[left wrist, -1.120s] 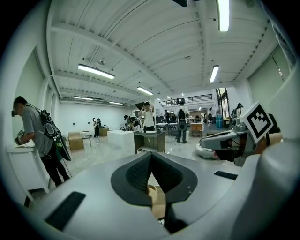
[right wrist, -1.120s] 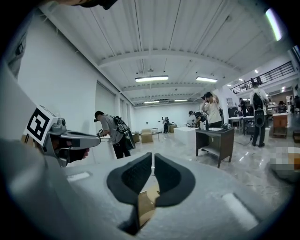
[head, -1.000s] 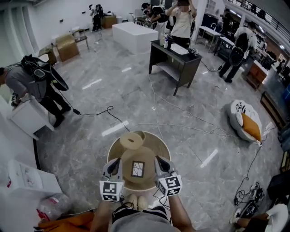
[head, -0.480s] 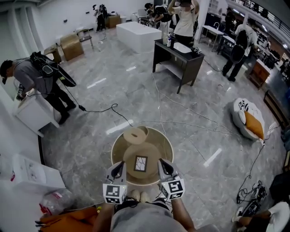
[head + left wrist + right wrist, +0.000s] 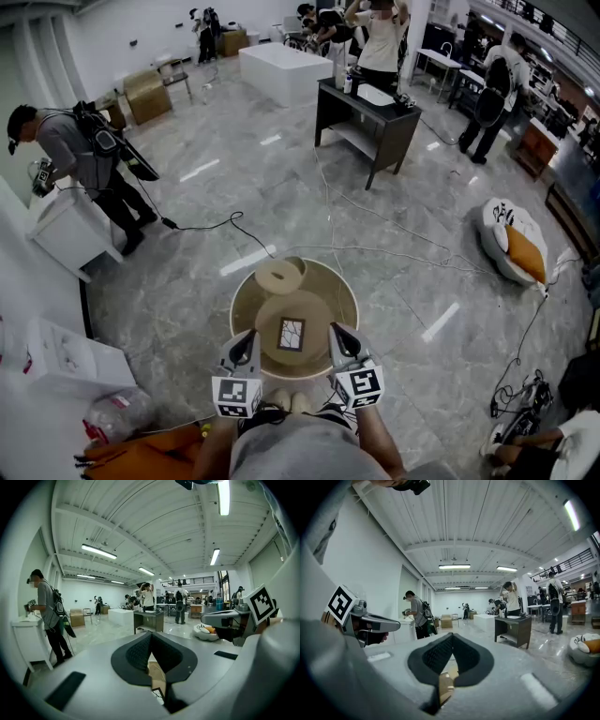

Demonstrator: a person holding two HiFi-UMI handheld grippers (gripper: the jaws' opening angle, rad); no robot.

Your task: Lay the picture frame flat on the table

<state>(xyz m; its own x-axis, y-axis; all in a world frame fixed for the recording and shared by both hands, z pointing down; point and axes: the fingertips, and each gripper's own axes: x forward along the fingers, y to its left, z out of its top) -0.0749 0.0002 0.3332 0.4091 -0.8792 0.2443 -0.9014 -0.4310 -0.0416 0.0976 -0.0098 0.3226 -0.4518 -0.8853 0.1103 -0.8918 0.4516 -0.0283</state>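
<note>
Picture frame (image 5: 292,334): lying flat on round table (image 5: 242,305), between the two grippers, just ahead of their tips, touching neither.
Left gripper (image 5: 246,337): jaws closed together, nothing between them.
Right gripper (image 5: 336,331): jaws pressed together, empty.
Tan disc (image 5: 280,276): on the table, beyond the frame from both grippers.

The left gripper (image 5: 247,337) and right gripper (image 5: 336,332) have drawn back from beside the picture frame (image 5: 292,334) toward the round table's (image 5: 348,292) near edge, and the person (image 5: 82,155) far left has straightened up.
</note>
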